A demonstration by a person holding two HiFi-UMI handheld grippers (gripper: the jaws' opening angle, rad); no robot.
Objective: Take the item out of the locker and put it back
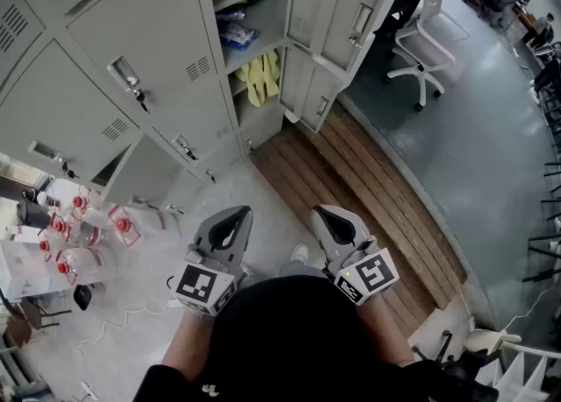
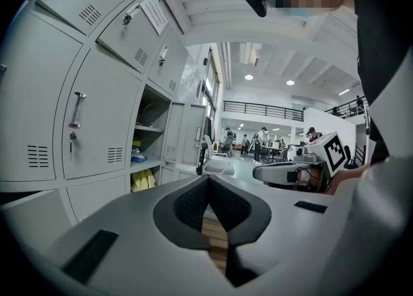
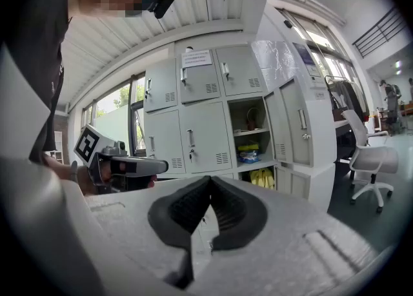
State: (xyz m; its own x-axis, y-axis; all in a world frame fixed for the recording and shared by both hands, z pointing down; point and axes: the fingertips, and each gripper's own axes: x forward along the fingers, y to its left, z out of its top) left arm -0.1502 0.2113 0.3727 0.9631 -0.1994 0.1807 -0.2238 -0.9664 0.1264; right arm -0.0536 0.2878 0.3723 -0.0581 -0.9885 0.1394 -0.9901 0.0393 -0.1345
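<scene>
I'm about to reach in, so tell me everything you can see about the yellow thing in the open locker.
The yellow thing looks soft and limp, like gloves or a crumpled cloth, pale yellow with hanging lobes. It sits in the locker, door open, in the compartment under the shelf that bears a blue packet. Nothing is gripping it.

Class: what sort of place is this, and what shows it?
Probably a locker area beside an open-plan office: grey metal lockers, a white swivel chair, people at desks further back.
</scene>
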